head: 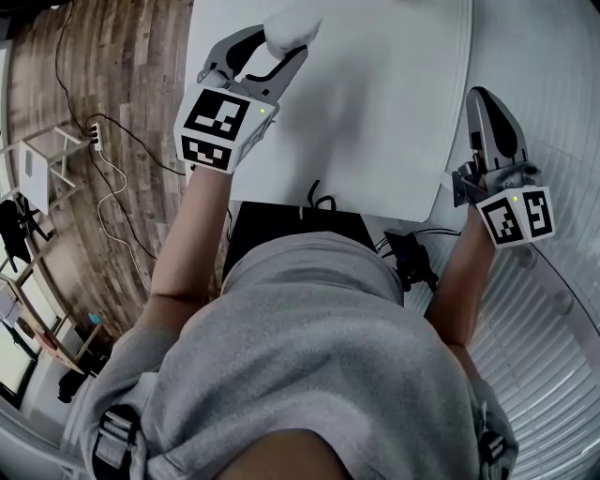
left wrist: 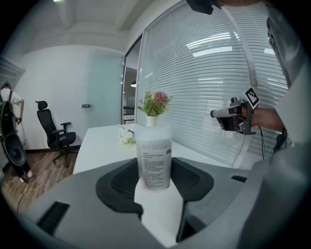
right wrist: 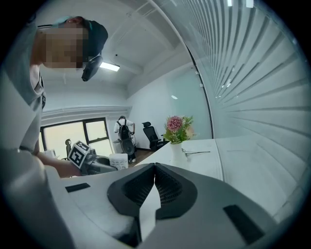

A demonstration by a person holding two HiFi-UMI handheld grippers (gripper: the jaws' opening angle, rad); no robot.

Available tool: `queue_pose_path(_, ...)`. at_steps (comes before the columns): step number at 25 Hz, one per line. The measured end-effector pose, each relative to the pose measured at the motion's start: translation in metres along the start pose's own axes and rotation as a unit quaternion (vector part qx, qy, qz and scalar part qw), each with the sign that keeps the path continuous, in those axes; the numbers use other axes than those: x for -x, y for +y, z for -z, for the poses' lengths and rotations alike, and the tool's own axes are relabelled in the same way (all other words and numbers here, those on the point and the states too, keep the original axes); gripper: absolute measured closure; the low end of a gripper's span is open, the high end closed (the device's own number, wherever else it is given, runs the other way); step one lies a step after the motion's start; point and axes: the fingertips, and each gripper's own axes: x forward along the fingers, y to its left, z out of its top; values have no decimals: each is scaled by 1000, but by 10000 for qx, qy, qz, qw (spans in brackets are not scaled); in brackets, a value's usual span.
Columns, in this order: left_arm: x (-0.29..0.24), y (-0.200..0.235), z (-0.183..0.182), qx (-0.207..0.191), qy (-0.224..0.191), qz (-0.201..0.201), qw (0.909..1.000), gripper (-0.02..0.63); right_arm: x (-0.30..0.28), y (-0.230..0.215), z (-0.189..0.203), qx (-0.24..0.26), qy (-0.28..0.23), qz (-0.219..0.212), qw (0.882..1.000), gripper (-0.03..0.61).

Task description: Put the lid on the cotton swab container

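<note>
**Head view:** Noted left hand-held gripper closed on a white cotton swab container, jaws set wide round its body, above the white counter. Noted right hand-held gripper well apart to the right of it, near the counter's edge, jaws together, nothing carried.

**Left gripper view:** Confirmed container upright between both pads, label facing the camera. Recorded a flower vase on the counter far ahead of the jaws. Unable to tell whether the container's top is capped.

**Right gripper view:** Confirmed jaws pressed together and empty. Recorded a thin metal item on the counter ahead, beside the vase. Found no separate lid in any view.

**Judged step:** Container secured, lid not yet in hand. Next move calls for locating the lid, taking it with the right hand-held gripper, and lowering it level and centred onto the steadied container.
</note>
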Motion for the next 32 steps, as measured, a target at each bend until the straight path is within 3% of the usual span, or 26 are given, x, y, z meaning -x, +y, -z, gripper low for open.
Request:
queue_pose_path(4,-14,0,9,-76,78,66,9999,408,-1,-5,3,-64,42,87,9999,552)
queue_pose_path(10,-41,-6,28,-543,382,109,9977,408,-5,-7,6,-127,73,61,9999,552)
queue_pose_path(17,-72,-14,53,-322,385,149,9986,408,-2,-8,10,-226,52,31,9997,552)
queue_pose_path(32,-109,-6,85,-330,775,46,9964,410,1,-16,11,-323,10,203,9993,552)
